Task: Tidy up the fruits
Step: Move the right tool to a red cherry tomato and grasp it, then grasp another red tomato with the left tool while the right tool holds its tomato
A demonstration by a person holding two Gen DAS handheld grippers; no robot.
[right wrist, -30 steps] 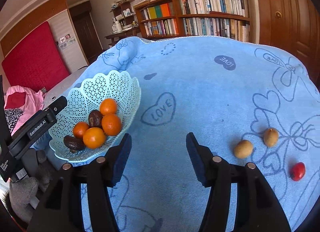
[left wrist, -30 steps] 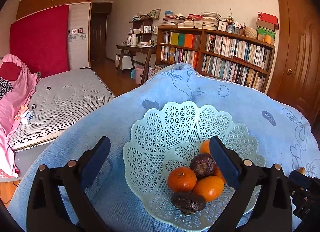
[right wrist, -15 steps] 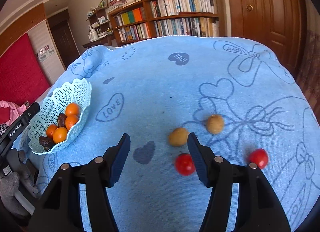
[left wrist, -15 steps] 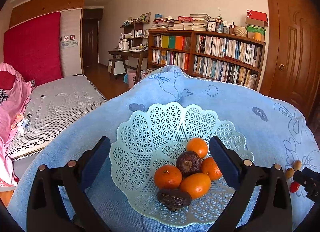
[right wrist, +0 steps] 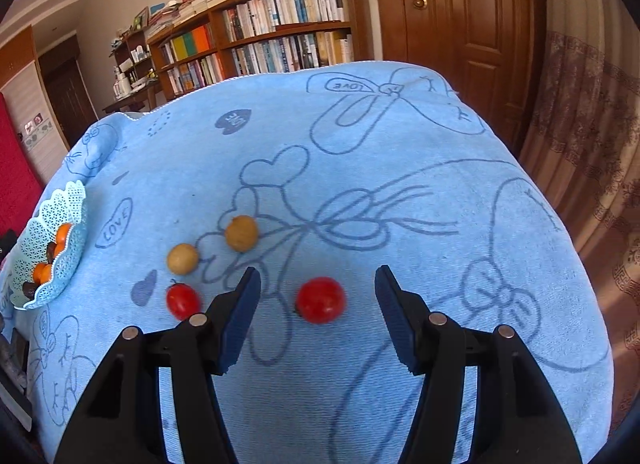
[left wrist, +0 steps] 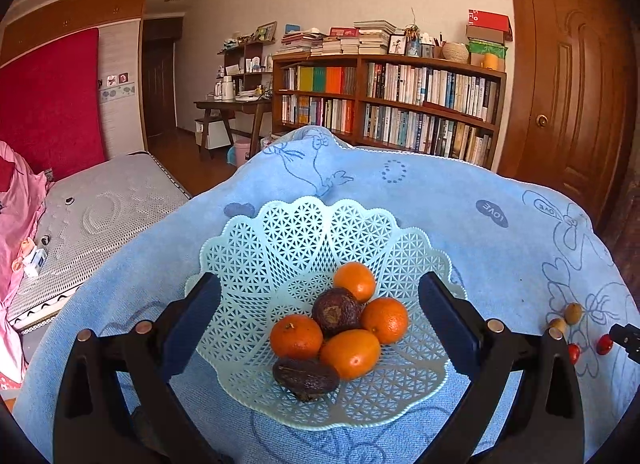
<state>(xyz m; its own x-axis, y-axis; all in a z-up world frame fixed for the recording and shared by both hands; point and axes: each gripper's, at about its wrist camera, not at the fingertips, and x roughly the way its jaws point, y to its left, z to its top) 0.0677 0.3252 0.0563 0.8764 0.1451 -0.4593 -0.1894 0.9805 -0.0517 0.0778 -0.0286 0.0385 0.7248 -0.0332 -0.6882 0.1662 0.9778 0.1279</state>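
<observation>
A blue cartoon-print towel (right wrist: 360, 152) covers the table before a wooden bookshelf (left wrist: 400, 104); the right gripper (right wrist: 318, 300), jaws wide, frames a round red tomato (right wrist: 320, 300); the left gripper (left wrist: 320, 304), equally spread, flanks the pale lattice plastic basket (left wrist: 320, 232) of oranges.

Left gripper (left wrist: 320, 300), right gripper (right wrist: 318, 296): matte black plastic arms, dark blue ribbed finger pads (right wrist: 240, 320), round silver screws near the pads.
</observation>
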